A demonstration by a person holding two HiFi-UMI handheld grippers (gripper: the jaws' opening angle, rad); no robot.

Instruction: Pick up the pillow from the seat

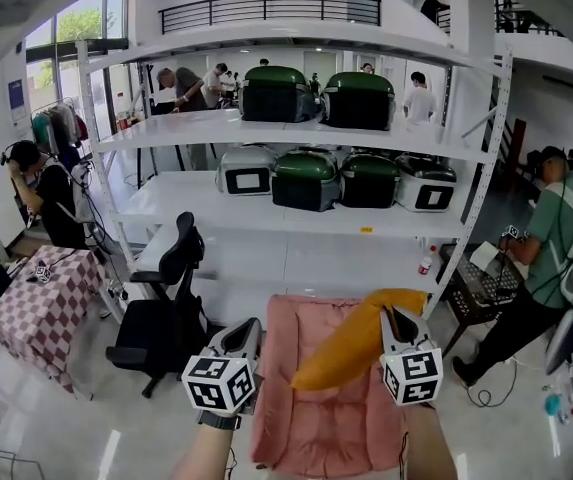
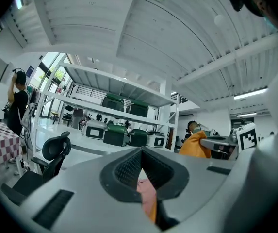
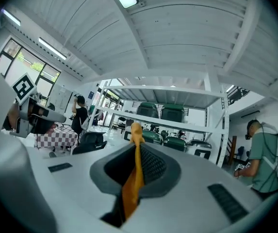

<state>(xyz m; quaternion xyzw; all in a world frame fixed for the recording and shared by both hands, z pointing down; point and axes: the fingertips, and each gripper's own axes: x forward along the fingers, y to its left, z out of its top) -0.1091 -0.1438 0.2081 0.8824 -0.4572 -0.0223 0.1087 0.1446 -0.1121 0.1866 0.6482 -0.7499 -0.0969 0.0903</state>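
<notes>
Pinching a fold of the soft orange fabric pillow (image 1: 351, 346), the right gripper (image 1: 395, 316) is holding it up over the pink quilted seat cushion (image 1: 311, 423). The left gripper (image 1: 245, 326) is hovering just beside it, jaws together and empty, its black-and-white square-marker cube (image 1: 219, 382) facing upward.

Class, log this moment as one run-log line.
right gripper: shut on pillow | pillow: held over seat | left gripper: shut, by seat's edge

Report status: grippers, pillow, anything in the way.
Right gripper shut on pillow edge. Left gripper shut, empty. Pillow raised over seat, low end maybe touching. Nothing in the way.
</notes>
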